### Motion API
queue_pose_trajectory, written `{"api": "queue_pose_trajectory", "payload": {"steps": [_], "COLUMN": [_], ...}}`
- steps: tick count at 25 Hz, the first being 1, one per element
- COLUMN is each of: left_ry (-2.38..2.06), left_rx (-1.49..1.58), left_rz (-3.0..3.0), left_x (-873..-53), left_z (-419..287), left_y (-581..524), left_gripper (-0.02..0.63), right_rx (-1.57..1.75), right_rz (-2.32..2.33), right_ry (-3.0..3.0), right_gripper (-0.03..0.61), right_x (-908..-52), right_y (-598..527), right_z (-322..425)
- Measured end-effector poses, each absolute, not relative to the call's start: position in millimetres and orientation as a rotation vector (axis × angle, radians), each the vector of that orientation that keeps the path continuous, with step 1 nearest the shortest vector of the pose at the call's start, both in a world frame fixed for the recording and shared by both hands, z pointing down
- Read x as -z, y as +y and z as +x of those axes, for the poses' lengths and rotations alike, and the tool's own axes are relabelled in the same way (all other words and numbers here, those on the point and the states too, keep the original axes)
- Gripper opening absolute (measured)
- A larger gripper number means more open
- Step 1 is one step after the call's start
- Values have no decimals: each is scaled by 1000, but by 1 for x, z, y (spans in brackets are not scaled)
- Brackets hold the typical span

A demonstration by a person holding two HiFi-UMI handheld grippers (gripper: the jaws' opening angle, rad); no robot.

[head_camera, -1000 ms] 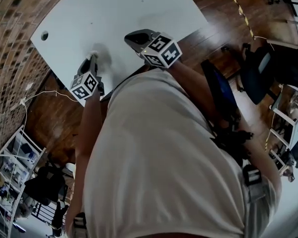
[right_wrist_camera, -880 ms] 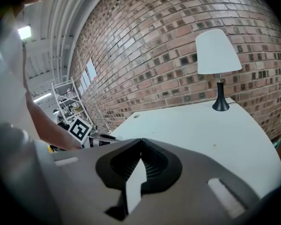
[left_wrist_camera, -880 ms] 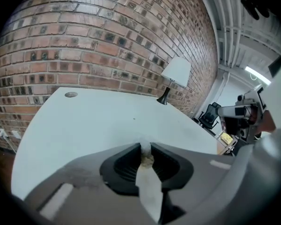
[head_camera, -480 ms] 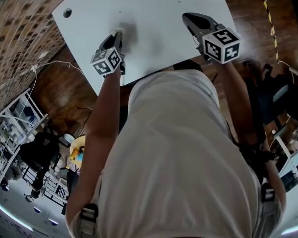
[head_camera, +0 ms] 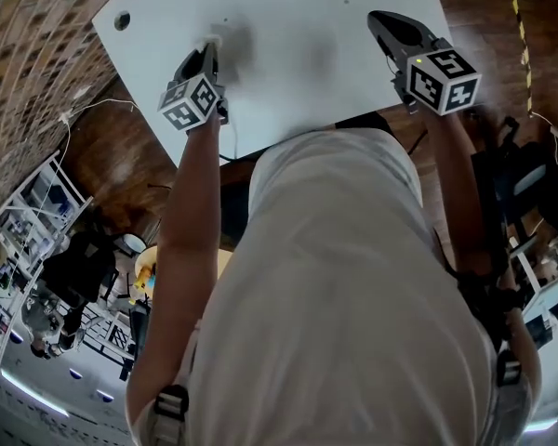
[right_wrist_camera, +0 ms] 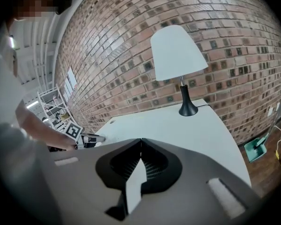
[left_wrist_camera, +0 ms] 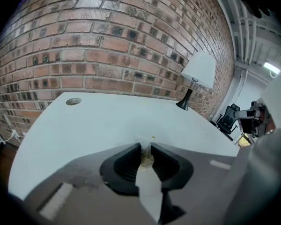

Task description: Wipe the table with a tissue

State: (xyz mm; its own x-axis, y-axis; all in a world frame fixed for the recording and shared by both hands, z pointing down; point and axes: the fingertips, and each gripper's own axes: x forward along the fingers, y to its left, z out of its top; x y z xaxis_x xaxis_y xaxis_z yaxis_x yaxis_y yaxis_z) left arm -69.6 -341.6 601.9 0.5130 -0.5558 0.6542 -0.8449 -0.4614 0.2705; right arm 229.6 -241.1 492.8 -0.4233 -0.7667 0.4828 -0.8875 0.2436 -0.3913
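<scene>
The white table (head_camera: 298, 72) fills the top of the head view. My left gripper (head_camera: 210, 46) points down at its left part, shut on a crumpled white tissue (head_camera: 213, 38) whose tip touches the tabletop. In the left gripper view the tissue (left_wrist_camera: 146, 159) is pinched between the black jaws of the left gripper (left_wrist_camera: 145, 147) and shows a yellowish stain. My right gripper (head_camera: 379, 19) hovers over the table's right side, shut, with nothing between its jaws. The right gripper (right_wrist_camera: 141, 139) has its tips touching in its own view, which also shows the left gripper (right_wrist_camera: 91, 138) on the table.
A lamp (right_wrist_camera: 179, 55) with a white shade and black base stands at the table's far end by the brick wall (left_wrist_camera: 107, 46). A round cable hole (head_camera: 122, 19) sits near the table's left corner. Wooden floor, shelves and chairs surround the table.
The right gripper has swung away from the left one to the table's right side. The left gripper with the tissue has slid a little across the tabletop toward the cable hole.
</scene>
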Motion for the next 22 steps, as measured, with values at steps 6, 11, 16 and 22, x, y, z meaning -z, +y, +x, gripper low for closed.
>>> {"api": "queue_pose_trajectory", "payload": {"steps": [6, 11, 16, 22], "left_ry": [-1255, -1271, -1216, -1203], "left_rx": [-711, -736, -815, -894], "left_rz": [2189, 2208, 2271, 2278], "left_x": [-602, -603, -608, -618], "left_z": [-77, -76, -54, -40], "left_y": [-369, -387, -392, -394], "left_gripper": [66, 66, 66, 64], "right_rx": [-974, -963, -974, -977], "right_rz": [1549, 1567, 1611, 1611], "right_ry": [-2334, -2305, -2272, -2242], "right_gripper": [8, 9, 9, 8], "right_x": [-504, -504, -506, -513], "right_y": [-245, -244, -234, -217], "right_z": [236, 242, 257, 267]}}
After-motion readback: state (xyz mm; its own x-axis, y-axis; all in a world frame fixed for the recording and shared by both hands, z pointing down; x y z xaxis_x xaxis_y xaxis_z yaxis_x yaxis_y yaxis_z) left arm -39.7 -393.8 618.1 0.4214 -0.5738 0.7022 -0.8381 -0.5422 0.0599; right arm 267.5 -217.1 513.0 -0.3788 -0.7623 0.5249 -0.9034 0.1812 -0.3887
